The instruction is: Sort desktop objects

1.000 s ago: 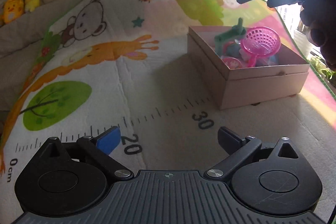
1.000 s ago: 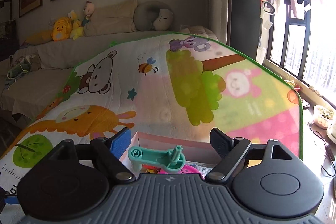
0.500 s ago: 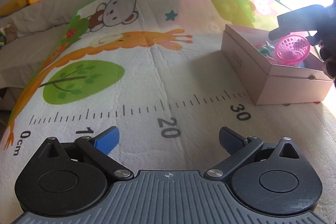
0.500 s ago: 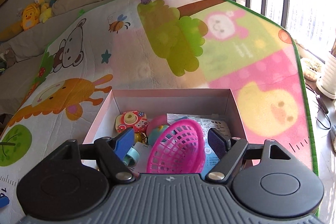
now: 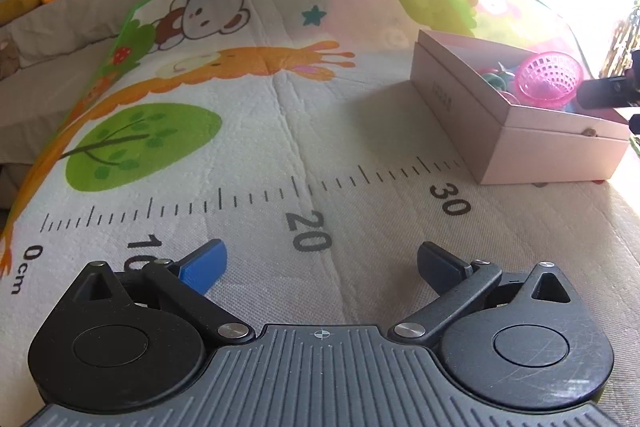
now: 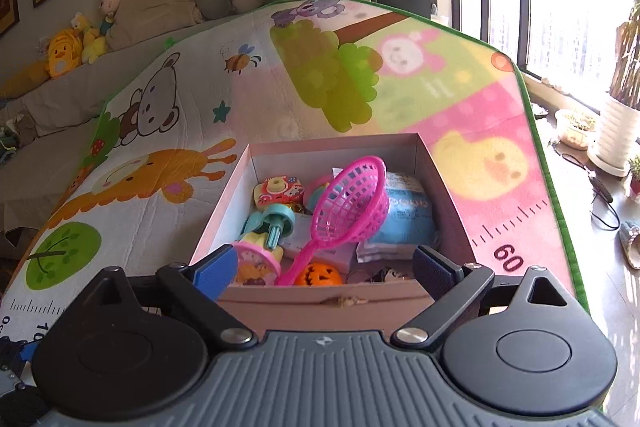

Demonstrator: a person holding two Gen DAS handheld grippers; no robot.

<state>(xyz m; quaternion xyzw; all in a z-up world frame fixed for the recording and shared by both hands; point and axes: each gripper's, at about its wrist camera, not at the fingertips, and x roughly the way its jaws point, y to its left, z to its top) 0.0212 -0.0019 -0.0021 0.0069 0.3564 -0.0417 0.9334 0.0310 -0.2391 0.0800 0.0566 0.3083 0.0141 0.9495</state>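
My play mat (image 6: 180, 163) spreads under everything, printed with a bear, a giraffe and a ruler scale. The pink box (image 6: 440, 183) sits on it straight ahead of my right tongs (image 6: 322, 267), whose tips stand to either side of its near wall and above it, and far off to the right of my left tongs (image 5: 320, 263). Inside the box, the pink strainer basket (image 6: 354, 203) lies tilted, its mesh bowl up and away from my right tongs, its handle running down toward them and a little left, the long axis nearly in line with the way the tongs point. It rests just beyond the gap between my right fingers, touching neither. Left of it lies the teal toy (image 6: 276, 223), its stem aimed back toward me; an orange pumpkin (image 6: 320, 275) sits by the handle's end, a blue packet (image 6: 408, 215) to the right.

My right tongs are spread wide and empty, their jaws having just been opening with nothing between them. A second ago the teal toy sat between those fingers above the box; now it lies inside. My left tongs are spread too, holding nothing, over the bare mat near the ruler's twenty mark; a second ago the box stood closer ahead of them.
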